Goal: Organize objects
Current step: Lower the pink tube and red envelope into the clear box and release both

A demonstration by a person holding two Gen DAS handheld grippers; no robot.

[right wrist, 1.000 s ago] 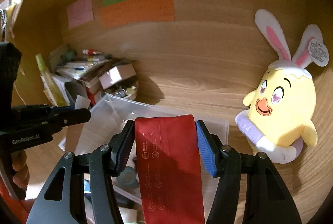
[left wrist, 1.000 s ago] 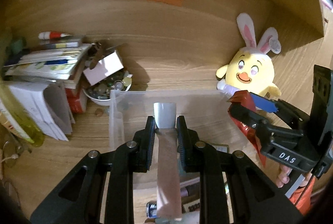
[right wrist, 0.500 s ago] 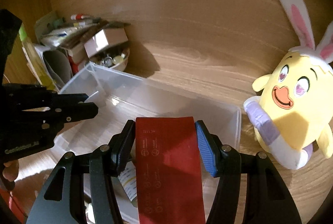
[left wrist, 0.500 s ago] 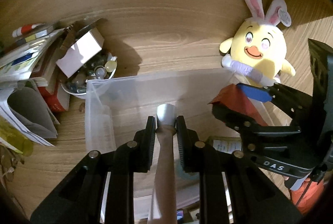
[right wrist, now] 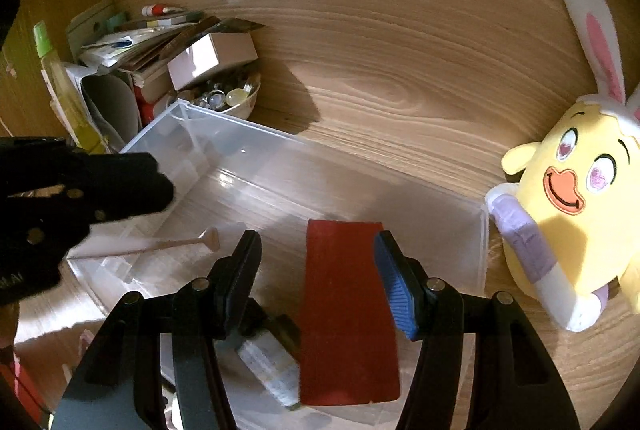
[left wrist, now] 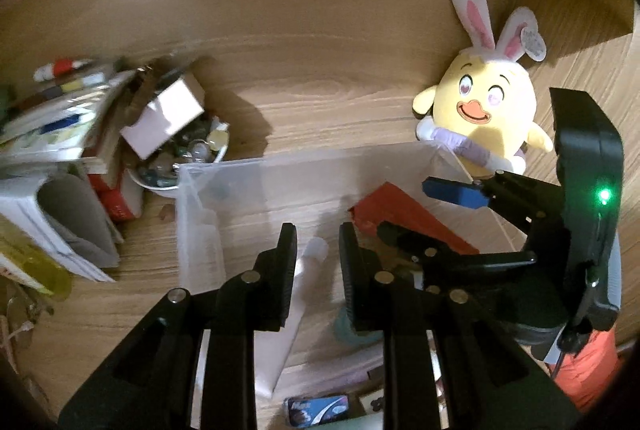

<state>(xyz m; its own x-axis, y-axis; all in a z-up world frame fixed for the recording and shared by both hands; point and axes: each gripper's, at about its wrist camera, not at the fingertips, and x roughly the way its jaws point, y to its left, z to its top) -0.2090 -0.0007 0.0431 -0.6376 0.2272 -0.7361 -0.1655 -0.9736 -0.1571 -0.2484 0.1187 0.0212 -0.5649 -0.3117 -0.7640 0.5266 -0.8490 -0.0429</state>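
Jaws gape on left gripper, right gripper (tube, red packet loose)

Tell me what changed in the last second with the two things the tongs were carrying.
Both appear to have been let go. The pale tube that was pinched in the left tongs now lies loose in the clear bin, and the red packet has dropped from the right tongs onto the bin floor. Bin, plush chick and bowl stayed put.

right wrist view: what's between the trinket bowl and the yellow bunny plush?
Bare wooden desk along the back; nearer, the clear plastic bin runs from the bowl almost to the plush. Left wrist view agrees.
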